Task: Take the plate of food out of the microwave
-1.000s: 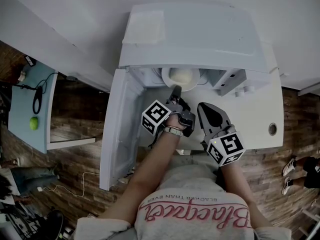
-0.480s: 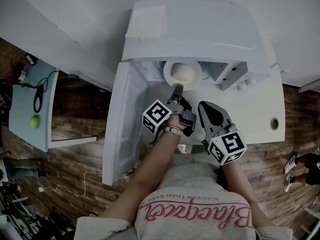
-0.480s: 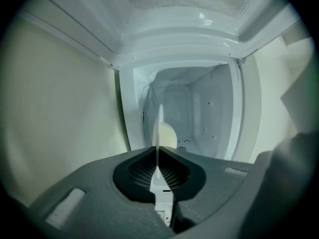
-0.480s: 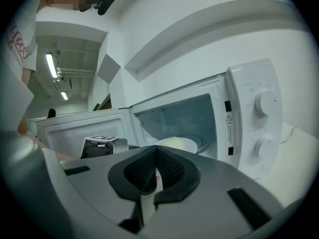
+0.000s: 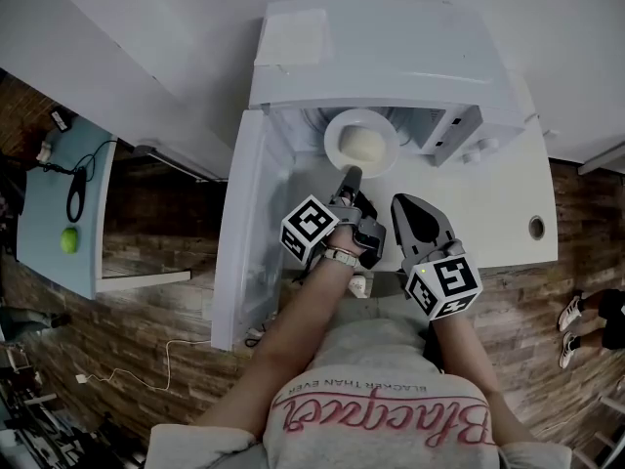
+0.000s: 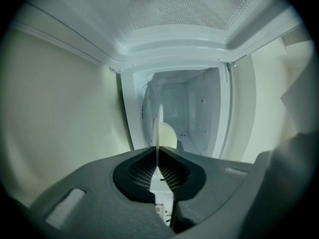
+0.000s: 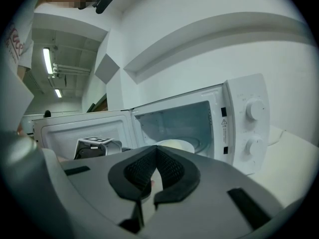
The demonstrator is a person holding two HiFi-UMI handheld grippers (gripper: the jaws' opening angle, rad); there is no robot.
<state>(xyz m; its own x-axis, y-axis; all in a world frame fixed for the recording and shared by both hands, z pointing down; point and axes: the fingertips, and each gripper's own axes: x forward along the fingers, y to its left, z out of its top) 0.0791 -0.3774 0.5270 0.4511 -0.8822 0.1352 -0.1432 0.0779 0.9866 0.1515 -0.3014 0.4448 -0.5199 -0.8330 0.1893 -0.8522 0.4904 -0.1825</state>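
Left tongs pinched on the plate at its 6 o'clock rim; right tongs closed, empty, at 4 o'clock. Plate sits in the microwave mouth. Risk: a single-edge grip lets the far rim droop, sliding food onto the counter. Plate appears level, face up; round, no long axis.

Swung-open door left of microwave mouth
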